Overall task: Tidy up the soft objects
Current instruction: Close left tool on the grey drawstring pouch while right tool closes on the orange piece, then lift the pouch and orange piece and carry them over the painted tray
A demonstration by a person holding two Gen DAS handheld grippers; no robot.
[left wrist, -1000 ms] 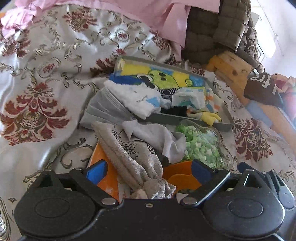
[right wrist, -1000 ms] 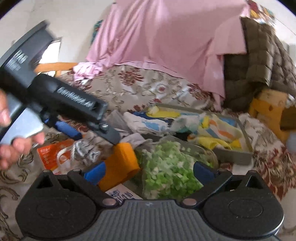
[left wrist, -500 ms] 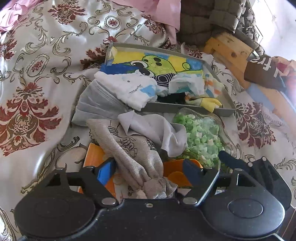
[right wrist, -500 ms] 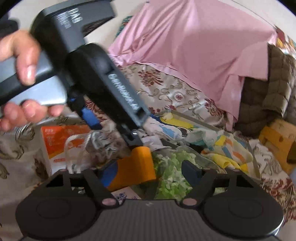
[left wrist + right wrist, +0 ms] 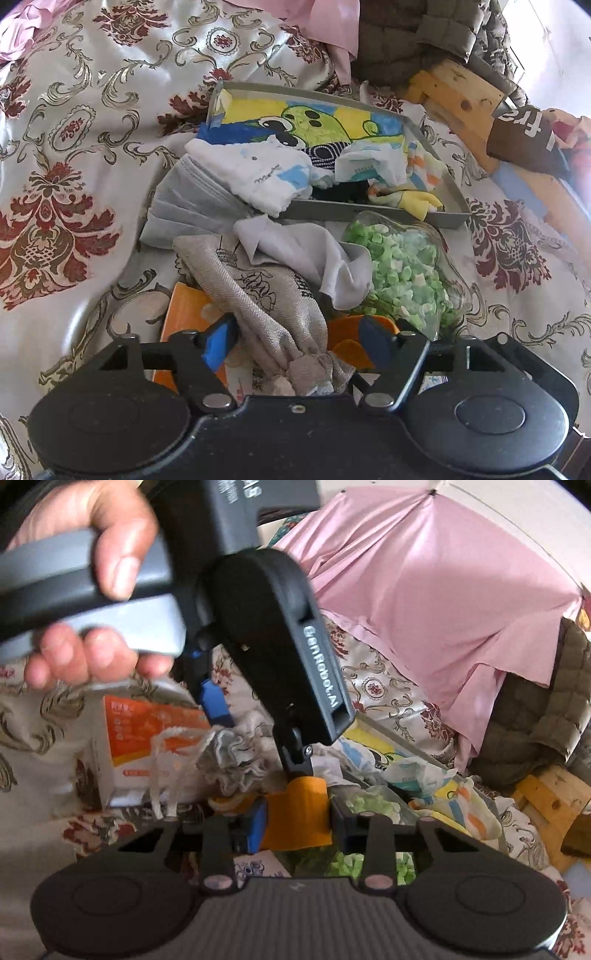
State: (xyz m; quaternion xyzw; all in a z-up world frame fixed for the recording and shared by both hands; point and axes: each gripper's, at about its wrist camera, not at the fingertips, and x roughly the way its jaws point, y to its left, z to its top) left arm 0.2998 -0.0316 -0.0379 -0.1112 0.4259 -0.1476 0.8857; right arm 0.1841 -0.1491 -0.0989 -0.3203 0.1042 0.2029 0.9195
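On the bed, left hand-held gripper (image 5: pixel 291 341) is closing round the pouch (image 5: pixel 258 295) neck — seat it squarely. Right hand-held gripper (image 5: pixel 297 821) is closing on the orange piece (image 5: pixel 295 819) — avoid the bag (image 5: pixel 402 273).

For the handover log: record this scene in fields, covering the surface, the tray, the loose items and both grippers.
Surface: floral satin bedspread
Tray: grey metal tray holding colourful cloths
In front of tray: clear bag of green pieces; light grey cloth
Left gripper: jaws closing, grey woven drawstring pouch between them, not yet pinched
Right gripper: jaws closing, pressing on an orange rounded piece
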